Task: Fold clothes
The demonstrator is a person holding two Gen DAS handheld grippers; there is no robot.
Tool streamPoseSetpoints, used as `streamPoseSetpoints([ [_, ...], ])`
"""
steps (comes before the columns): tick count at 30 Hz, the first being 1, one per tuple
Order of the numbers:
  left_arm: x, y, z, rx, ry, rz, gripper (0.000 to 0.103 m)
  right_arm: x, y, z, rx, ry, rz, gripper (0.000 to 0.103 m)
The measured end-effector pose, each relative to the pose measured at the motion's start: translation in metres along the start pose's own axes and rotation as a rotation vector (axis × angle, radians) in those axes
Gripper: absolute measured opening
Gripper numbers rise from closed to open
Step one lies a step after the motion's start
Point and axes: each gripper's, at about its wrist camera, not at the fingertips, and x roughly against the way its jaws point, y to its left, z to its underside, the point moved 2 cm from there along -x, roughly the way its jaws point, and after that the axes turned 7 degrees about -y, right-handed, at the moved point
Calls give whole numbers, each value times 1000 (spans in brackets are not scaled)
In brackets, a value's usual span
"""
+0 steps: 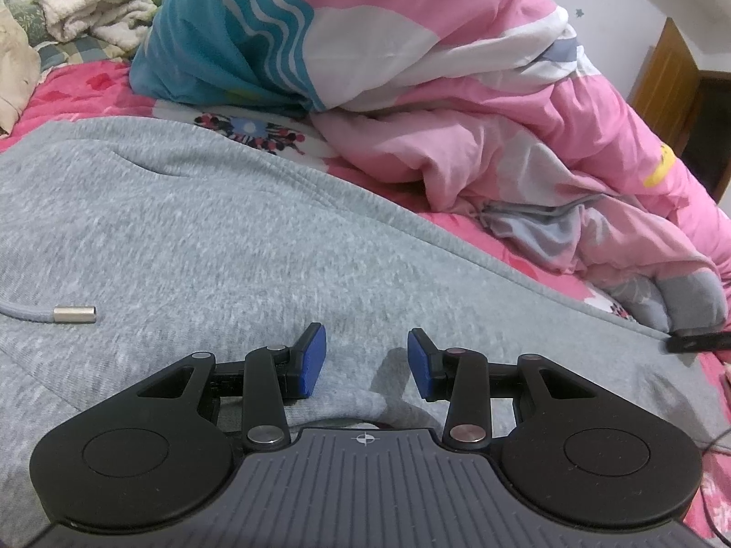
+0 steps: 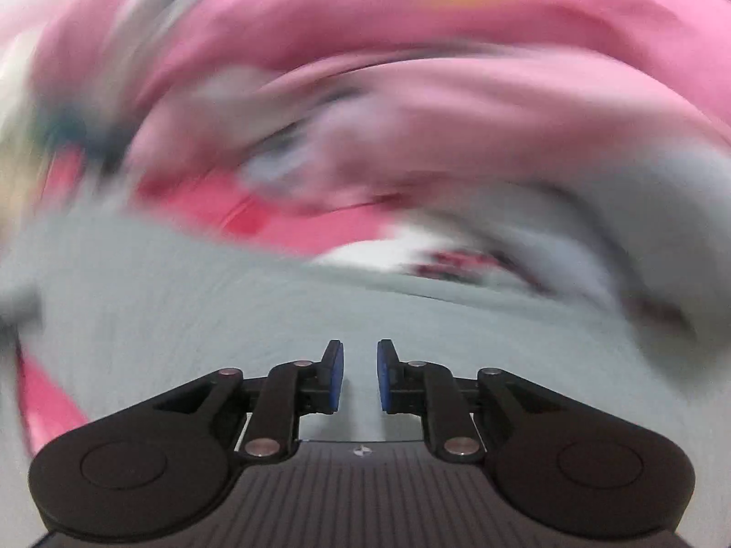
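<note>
Grey hoodie (image 1: 192, 228) fabric fills the near ground under both cameras, spread flat over the bed (image 1: 82, 86) with its pink flowered sheet. Its long axis runs from the near left toward the far right in the left wrist view, the ribbed edge slanting down to the right, and a drawstring (image 1: 27, 309) with a metal tip (image 1: 75, 313) lies on it at the left, pointing right. Behind it a pink quilt (image 1: 525, 105) is heaped on the bed, with a blue and white striped part at its left end, and a pile of cream cloth (image 1: 91, 9) lies in the far left corner. The left hand-held gripper (image 1: 367, 363) points forward and downward over the hoodie, its blue pads (image 1: 314, 363) spread moderately apart with only flat fabric showing in the gap; a small raised fold sits just behind them near the body, and nothing is pinched. The right hand-held gripper (image 2: 360, 376) also tilts down over grey cloth (image 2: 182, 301), its pads (image 2: 337, 376) a narrow gap apart and empty. That view is heavily smeared, so beyond the pink quilt (image 2: 411, 68) and grey fabric little can be made out. A dark flat object (image 1: 696, 342) lies at the hoodie's right edge, too small to identify.
</note>
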Motion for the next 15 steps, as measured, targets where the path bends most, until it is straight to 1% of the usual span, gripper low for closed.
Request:
streamPoseSetpoints([
  [1,0,0,0,1,0,1,39,-12,22,-4,87,28,-22,15],
  [2,1,0,0,3,-1,1,39,-13,27,3,111,59,-26,15],
  [5,2,1,-1,7,-1,5,39,13,12,38,131,119,-38,17],
  [6,2,1,-1,8,0,7,39,31,-3,52,94,136,-41,18],
  [8,2,1,-2,10,2,9,39,62,-29,74,-6,190,-18,19],
  [9,3,1,-2,11,2,9,39,77,-42,85,-55,220,-2,23],
  [10,3,1,-2,13,1,10,39,91,-53,96,-91,254,20,27],
  [12,3,1,-2,14,2,9,39,120,-66,111,-115,324,117,33],
  [13,3,1,-2,12,1,8,39,131,-70,113,-134,337,152,33],
  [15,2,0,-1,6,1,3,39,140,-66,96,-198,283,136,33],
])
